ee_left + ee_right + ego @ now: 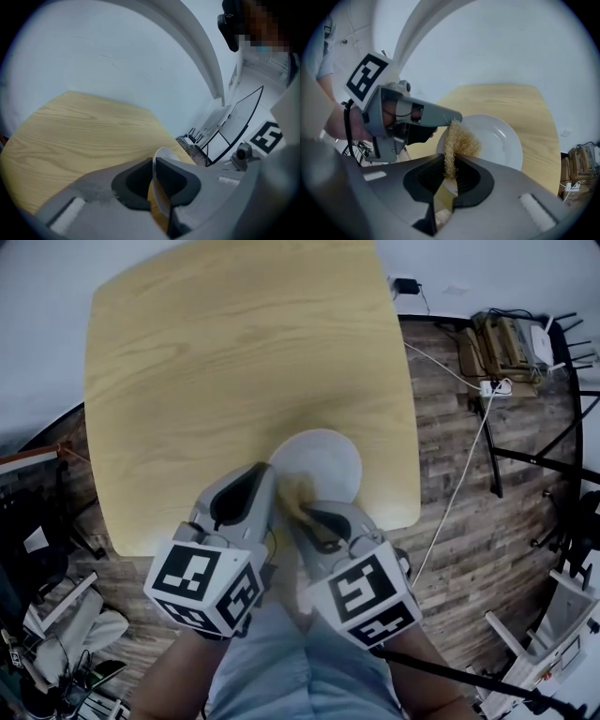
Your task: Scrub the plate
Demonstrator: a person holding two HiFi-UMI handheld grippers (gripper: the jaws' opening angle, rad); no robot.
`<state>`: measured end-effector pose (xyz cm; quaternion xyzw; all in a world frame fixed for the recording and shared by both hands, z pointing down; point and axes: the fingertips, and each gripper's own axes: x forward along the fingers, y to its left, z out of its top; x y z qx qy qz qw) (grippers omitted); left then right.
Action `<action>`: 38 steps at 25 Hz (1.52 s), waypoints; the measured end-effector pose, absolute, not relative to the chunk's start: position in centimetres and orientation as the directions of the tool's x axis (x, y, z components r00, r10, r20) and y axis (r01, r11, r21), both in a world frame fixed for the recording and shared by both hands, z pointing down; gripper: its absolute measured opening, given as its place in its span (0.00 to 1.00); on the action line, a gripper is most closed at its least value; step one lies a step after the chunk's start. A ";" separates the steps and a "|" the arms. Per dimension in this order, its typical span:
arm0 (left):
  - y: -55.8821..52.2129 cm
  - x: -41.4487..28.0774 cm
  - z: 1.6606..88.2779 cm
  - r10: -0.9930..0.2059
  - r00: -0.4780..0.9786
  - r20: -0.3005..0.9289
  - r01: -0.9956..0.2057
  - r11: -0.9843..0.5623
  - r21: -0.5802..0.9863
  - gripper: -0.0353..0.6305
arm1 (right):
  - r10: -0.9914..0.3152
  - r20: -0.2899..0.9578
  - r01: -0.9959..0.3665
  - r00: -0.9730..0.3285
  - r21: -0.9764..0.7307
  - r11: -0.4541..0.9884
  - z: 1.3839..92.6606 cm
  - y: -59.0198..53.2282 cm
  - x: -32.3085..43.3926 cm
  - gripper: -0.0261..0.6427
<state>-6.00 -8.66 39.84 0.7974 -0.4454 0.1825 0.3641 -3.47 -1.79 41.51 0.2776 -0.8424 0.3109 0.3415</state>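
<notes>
At wooden table (234, 381), left claw (154, 163) clamps plate (323, 460), right claw (451, 161) scrubber (459, 138)

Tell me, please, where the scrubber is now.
In the right gripper view, the scrubber sits clamped in the right gripper, over the white plate at its left side, beside the left gripper.

Head view: from high above, facing steeply down on the wooden table (234, 381). The left gripper (265, 479) and right gripper (302, 510) sit close under the lens at the near edge. Left gripper view: low, close behind its jaws, facing far-right, with the white plate (165, 153) seen edge-on. Right gripper view: close behind its jaws and the fibre scrubber (457, 140), facing far across the plate, with the left gripper at its left. All three views share the plate and table.
</notes>
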 end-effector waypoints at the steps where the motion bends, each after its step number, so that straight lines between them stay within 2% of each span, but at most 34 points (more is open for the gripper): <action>1: -8.5 -6.0 39.8 -0.576 0.538 0.615 -0.842 -0.335 0.422 0.12 | -0.256 0.748 -0.681 -0.613 -0.335 0.651 41.5 -2.0 -3.5 0.10; 13: -8.9 -8.2 40.2 -0.586 0.526 0.616 -0.847 -0.296 0.442 0.12 | -0.308 0.744 -0.731 -0.593 -0.336 0.594 42.0 -6.1 -2.8 0.10; 26: -8.8 -9.4 40.8 -0.575 0.534 0.620 -0.841 -0.291 0.455 0.12 | -0.409 0.824 -0.856 -0.392 -0.164 0.490 43.7 -8.5 3.2 0.10; 31: -8.7 -10.4 41.2 -0.595 0.485 0.641 -0.874 -0.311 0.373 0.12 | -0.428 0.825 -0.868 -0.370 -0.142 0.477 43.4 -8.3 4.2 0.10; 38: -8.9 -11.9 40.4 -0.666 0.401 0.629 -0.916 -0.284 0.283 0.12 | -0.466 0.780 -0.867 -0.418 -0.190 0.460 42.1 -7.2 4.3 0.10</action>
